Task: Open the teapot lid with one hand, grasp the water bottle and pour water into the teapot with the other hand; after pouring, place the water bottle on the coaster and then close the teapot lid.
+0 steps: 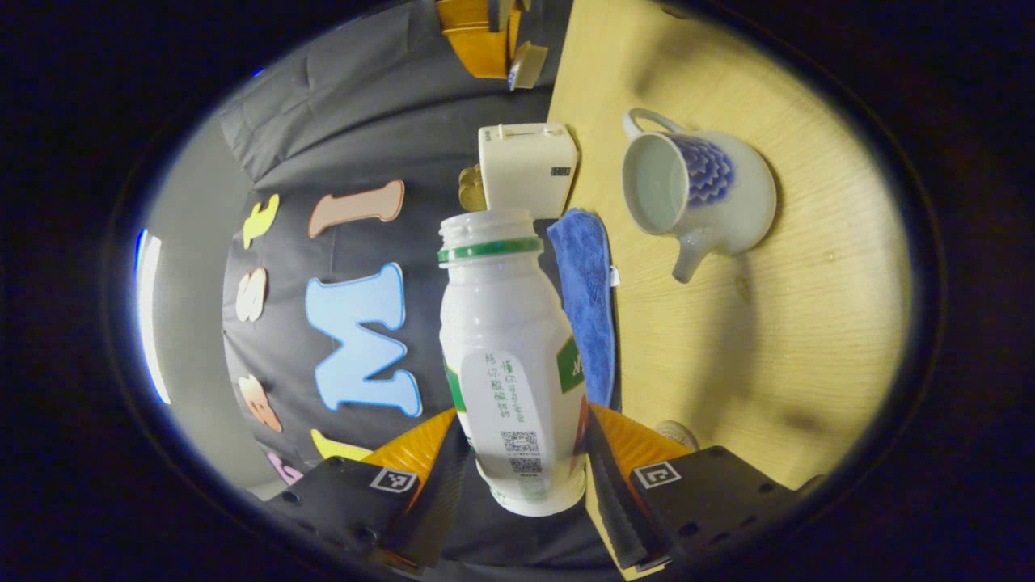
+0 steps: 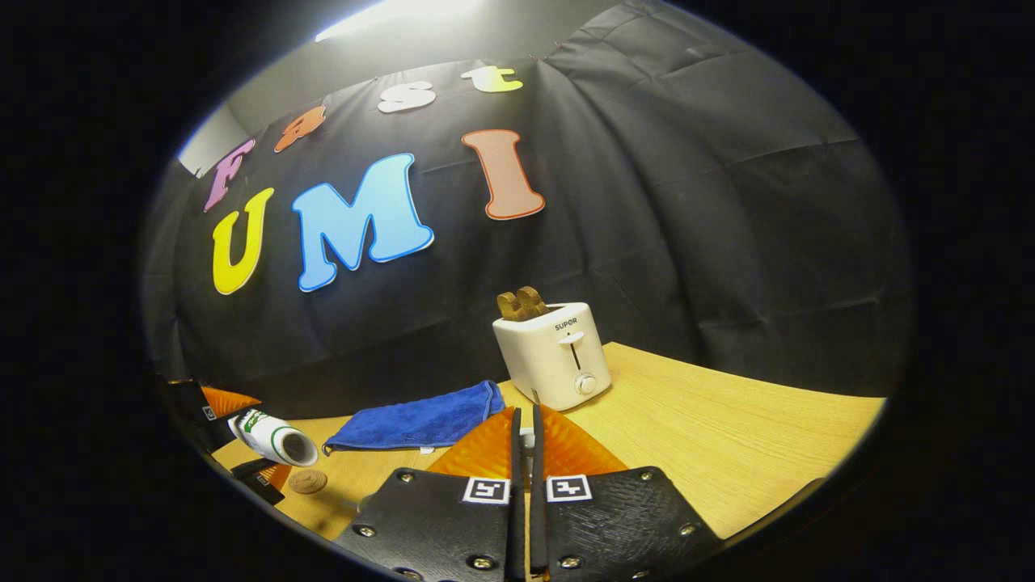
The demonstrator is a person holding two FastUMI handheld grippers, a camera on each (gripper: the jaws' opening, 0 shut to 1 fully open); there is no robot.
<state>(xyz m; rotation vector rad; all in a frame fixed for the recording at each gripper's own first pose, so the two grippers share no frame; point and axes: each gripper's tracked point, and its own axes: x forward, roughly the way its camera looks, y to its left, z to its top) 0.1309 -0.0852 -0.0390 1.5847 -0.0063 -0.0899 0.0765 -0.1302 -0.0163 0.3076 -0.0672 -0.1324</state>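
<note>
White plastic water bottle, uncapped and tipped sideways, is pinched between both fingers of the left gripper, its mouth near the lidless teapot on the wooden table. Right gripper fingers are pressed nearly together on something small I cannot identify; past them sit a blue cloth, toaster and coaster.

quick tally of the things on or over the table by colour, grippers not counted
white: 3 - water bottle, teapot, toaster
blue: 1 - towel
brown: 2 - coaster, toast in the toaster
total: 6
</note>
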